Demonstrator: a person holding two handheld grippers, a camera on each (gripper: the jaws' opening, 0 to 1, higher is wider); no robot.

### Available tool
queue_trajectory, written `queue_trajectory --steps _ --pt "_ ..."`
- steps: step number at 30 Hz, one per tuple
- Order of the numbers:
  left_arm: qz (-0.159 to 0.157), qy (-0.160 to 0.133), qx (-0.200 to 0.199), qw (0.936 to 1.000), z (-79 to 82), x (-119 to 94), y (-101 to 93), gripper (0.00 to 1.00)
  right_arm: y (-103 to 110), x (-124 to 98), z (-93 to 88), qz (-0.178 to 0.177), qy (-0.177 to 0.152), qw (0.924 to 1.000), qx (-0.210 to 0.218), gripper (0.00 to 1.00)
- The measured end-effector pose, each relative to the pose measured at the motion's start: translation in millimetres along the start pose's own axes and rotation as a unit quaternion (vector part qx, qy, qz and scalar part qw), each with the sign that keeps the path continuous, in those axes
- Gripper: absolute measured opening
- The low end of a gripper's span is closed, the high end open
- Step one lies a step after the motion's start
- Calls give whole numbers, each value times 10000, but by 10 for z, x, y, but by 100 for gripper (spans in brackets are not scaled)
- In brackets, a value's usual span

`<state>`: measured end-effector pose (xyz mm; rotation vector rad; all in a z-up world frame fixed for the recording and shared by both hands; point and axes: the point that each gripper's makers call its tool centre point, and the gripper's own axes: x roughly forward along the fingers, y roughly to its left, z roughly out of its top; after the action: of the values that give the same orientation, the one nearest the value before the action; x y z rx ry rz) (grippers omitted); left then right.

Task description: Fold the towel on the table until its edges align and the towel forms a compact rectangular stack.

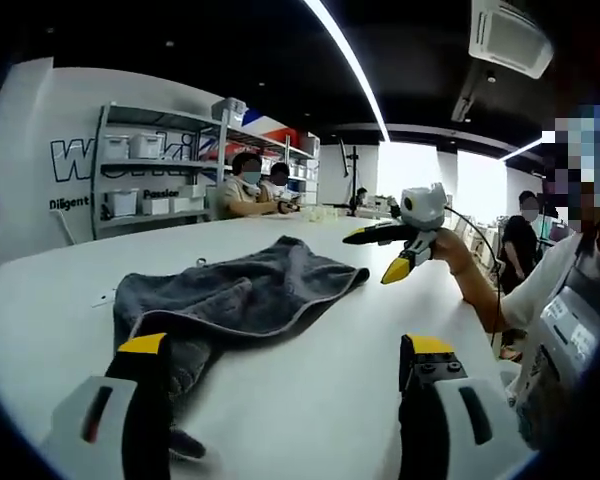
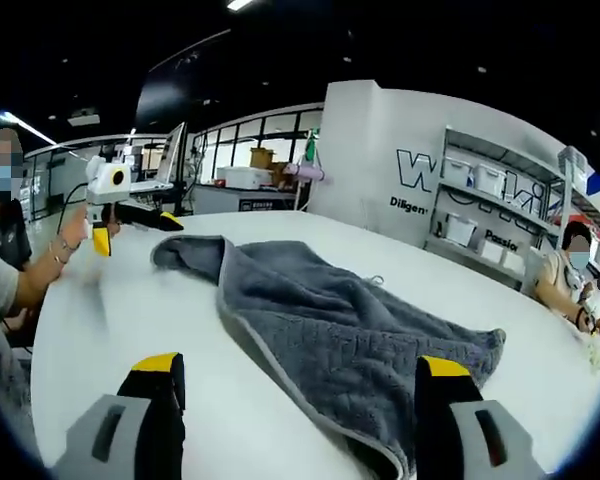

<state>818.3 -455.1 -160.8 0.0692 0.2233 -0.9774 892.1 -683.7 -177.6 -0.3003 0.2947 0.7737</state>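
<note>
While the grey towel lies rumpled and unfolded on the white worktop, both tools hover above the surface, apart from the cloth. The left hand-held gripper has its jaws spread wide, holding nothing; the right hand-held gripper likewise gapes, empty, towel beyond its tips.

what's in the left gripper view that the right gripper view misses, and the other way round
Left gripper view alone: a ceiling air-conditioning unit, a long ceiling light strip and the right gripper from outside, fingers apart, empty.

Right gripper view alone: a wall of windows, cartons on a counter and the left gripper from outside, held above the table, fingers apart.

Both: the grey towel lying crumpled and unfolded on the white table, storage shelves with white bins, and seated people.
</note>
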Motion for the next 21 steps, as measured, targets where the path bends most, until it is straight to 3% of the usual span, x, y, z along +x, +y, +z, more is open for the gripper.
queue_trajectory --steps 10,13,15,21 --pt "12 -189 -116 9998 88 -77 78 100 -19 -17 15 13 -85 10000 26 100" --pt "176 -307 -85 9993 160 -175 207 100 -21 -20 33 58 -160 9998 89 100" --pt "401 -440 -233 9980 223 -272 369 100 -24 -23 18 72 -138 9998 93 100" --pt "1014 -708 -253 9920 418 -500 619 100 -15 -22 38 105 -207 9996 136 100"
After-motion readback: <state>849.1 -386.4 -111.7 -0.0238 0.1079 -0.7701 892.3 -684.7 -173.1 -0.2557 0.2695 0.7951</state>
